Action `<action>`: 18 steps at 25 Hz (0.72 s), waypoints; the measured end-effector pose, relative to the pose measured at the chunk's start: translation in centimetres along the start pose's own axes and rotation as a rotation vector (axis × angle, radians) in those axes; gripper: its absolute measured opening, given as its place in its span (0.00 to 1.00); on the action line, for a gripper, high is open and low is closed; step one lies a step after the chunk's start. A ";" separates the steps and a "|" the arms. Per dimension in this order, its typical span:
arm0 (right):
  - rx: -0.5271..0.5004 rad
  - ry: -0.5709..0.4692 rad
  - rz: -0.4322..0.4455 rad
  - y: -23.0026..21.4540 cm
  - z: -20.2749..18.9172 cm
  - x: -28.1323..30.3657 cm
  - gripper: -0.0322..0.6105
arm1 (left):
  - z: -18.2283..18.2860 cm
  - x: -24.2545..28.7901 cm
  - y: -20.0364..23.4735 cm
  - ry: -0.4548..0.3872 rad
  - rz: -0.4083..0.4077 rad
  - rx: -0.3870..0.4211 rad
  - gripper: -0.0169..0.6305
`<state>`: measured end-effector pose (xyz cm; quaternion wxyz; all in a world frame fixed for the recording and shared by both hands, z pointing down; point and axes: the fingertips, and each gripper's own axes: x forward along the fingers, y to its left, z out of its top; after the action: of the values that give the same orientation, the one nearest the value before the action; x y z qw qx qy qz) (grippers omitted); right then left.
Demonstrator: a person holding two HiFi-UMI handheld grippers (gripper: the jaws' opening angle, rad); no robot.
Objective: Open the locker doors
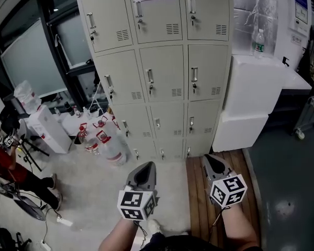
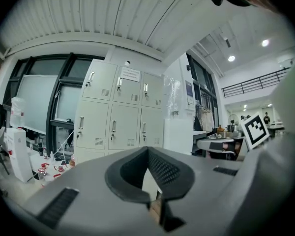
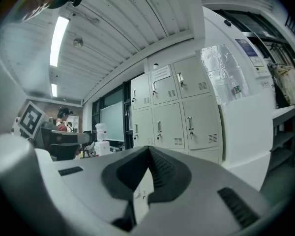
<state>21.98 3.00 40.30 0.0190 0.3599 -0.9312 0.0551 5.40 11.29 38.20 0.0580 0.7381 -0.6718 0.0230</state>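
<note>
A beige metal locker bank stands ahead, three columns wide, every door closed, each with a silver handle. It also shows in the left gripper view as the locker bank and in the right gripper view as the locker bank. My left gripper is held low, well short of the lockers, jaws shut with nothing between them. Beside it, my right gripper is likewise shut and empty, pointing at the bottom row.
Stacked white foam boxes stand right of the lockers, a water bottle on top. Water jugs and a white dispenser sit at the left. A person in red is at the far left. Wooden planking lies underfoot.
</note>
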 end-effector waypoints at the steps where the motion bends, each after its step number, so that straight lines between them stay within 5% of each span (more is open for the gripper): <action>1: 0.002 -0.002 -0.003 0.2 0.1 0.6 0.05 | 0.1 0.2 0.5 0.001 -0.005 0.003 0.03; 18: -0.010 0.016 -0.105 4.3 1.2 12.0 0.05 | 1.0 5.6 11.9 -0.008 -0.133 -0.037 0.03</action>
<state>10.21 -2.04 39.65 0.0310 0.4079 -0.9110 0.0520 -5.90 4.56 38.45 0.0701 0.7800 -0.6218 0.0038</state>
